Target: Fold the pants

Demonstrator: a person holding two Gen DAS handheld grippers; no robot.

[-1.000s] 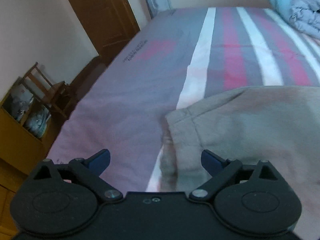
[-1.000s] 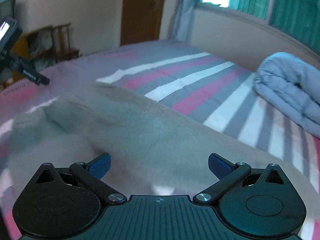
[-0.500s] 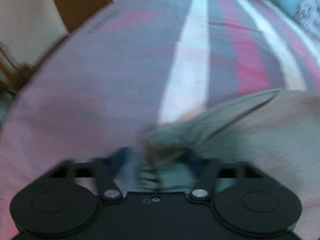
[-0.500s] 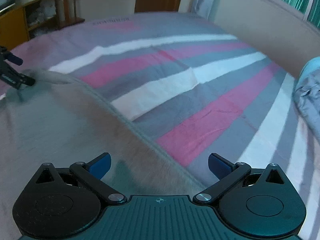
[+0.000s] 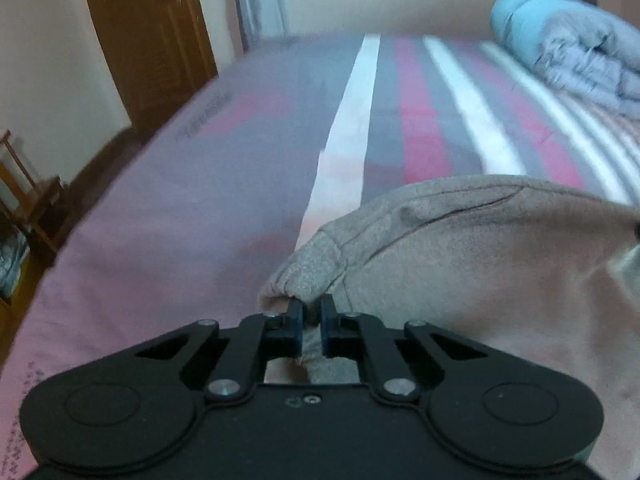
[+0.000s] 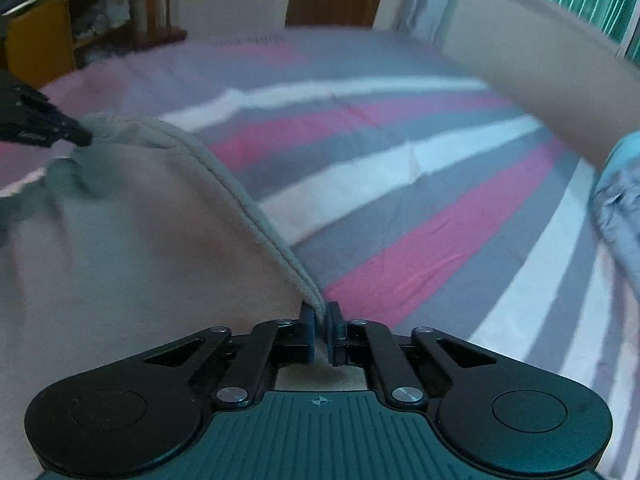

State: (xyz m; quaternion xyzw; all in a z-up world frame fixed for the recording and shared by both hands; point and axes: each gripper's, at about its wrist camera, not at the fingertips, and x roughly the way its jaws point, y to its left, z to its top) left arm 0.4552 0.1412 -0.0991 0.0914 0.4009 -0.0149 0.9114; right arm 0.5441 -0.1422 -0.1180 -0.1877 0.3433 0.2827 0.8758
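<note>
A: Where do the pants (image 5: 480, 264) lie? Gripper states?

B: Lower right of the left wrist view, lower left of the right wrist view, spread on the striped bedsheet (image 6: 400, 184). Left gripper (image 5: 311, 320) is clamped on a bunched corner; right gripper (image 6: 321, 322) is clamped on the seamed edge.

A: The relation that matters?

B: That hem runs taut from the right jaws up to the left gripper at the frame's upper left. Each holds one end, so neither is nearer. I judge the fold carries this edge across.

A: Material?

B: Grey-beige fleece, soft nap, stitched hem, slack. Rolled blue quilt (image 5: 572, 44) upper right.
</note>
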